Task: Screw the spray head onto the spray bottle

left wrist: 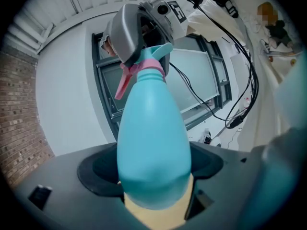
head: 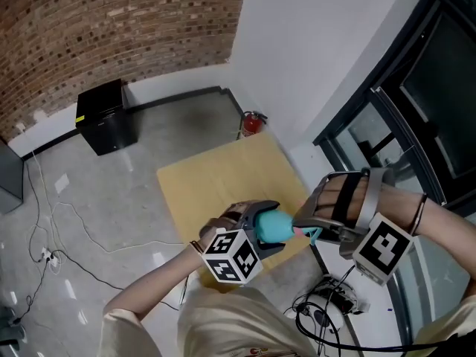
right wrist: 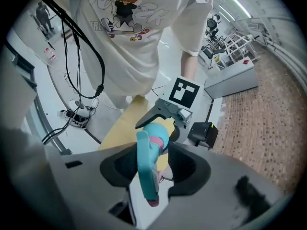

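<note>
Left gripper (head: 258, 229) is clenching the teal spray bottle (left wrist: 152, 143) round its belly, holding it in the air above the table's 6 o'clock edge. At the bottle's 3 o'clock the right gripper (head: 312, 233) is clasping the spray head (right wrist: 146, 166), which is sitting on the neck. The bottle is looking light, smooth and thin-walled, so I judge it is likely to dent or slip; the pink collar (left wrist: 152, 67) is offering a better hold than the trigger. Below, the yellow table (head: 223, 177) is lying bare, with cables (head: 327, 303) tangling at 5 o'clock. A fire extinguisher (head: 253, 123) is standing at 12 o'clock and a black cabinet (head: 106, 115) at 10, both well clear.
</note>
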Demonstrator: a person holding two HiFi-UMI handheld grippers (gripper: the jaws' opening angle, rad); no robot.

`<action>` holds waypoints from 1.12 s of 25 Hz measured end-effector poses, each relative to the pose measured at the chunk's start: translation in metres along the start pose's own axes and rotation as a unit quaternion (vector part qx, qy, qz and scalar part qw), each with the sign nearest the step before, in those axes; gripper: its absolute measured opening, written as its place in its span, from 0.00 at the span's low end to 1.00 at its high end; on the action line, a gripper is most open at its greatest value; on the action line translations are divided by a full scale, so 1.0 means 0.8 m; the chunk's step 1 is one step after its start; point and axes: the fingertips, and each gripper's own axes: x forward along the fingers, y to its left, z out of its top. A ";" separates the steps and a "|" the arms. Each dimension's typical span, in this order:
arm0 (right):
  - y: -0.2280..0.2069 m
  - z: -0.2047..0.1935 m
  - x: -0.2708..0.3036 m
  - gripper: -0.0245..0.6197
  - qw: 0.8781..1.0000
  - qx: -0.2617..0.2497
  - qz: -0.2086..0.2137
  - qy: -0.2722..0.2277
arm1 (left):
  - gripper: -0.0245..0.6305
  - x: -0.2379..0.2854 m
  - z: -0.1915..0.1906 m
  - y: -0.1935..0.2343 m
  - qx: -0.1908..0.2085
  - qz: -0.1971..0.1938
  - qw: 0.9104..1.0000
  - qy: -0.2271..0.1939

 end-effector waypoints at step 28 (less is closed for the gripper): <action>0.001 -0.020 0.007 0.23 0.996 -0.005 0.002 0.090 | 0.67 -0.004 -0.004 -0.006 -0.070 -0.015 0.994 0.086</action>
